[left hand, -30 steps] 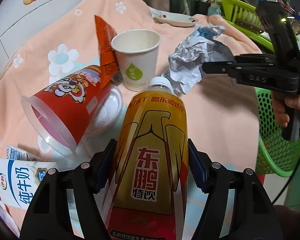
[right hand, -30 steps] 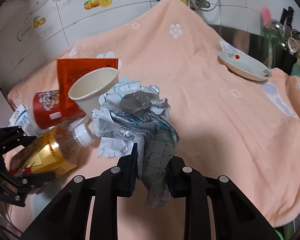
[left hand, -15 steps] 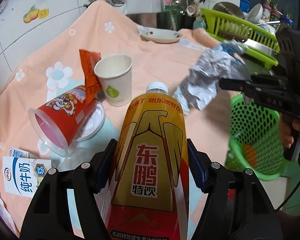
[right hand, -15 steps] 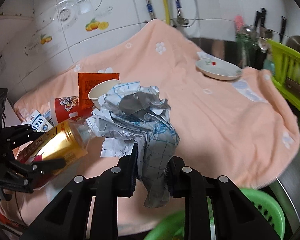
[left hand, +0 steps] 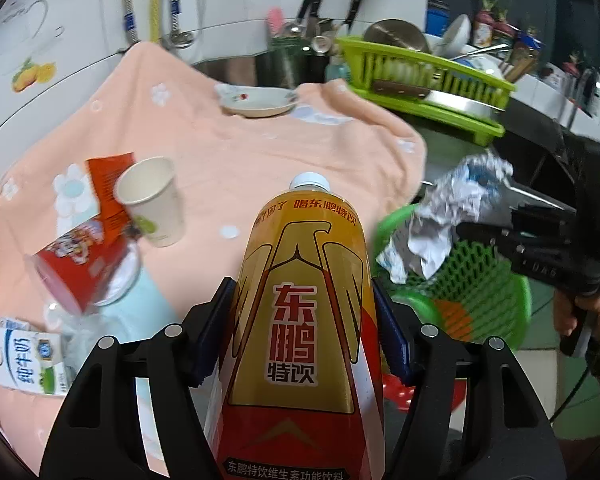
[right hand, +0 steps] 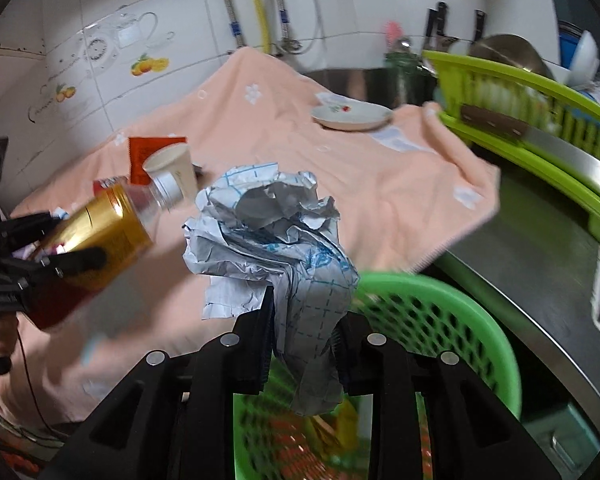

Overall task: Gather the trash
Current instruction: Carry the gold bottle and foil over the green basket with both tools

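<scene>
Crumpled paper (right hand: pixel 276 236) is pinched at its lower tail between the jaws of the right gripper (right hand: pixel 304 332), hanging directly above the green basket (right hand: pixel 452 312), which sits below the surface edge; judged positioned for release into it. The drink bottle (left hand: pixel 306 304) is clamped around its body by the jaws of the left gripper (left hand: pixel 306 320), cap forward, held clear of the surface and aimed toward the same basket, apparently next in line. Uncollected on the peach cloth (left hand: pixel 260 160): paper cup (left hand: pixel 152 200), red cup (left hand: pixel 80 264) on its side, orange packet (left hand: pixel 110 188), milk carton (left hand: pixel 28 364). A dish (left hand: pixel 258 100) lies well apart, likely not trash.
</scene>
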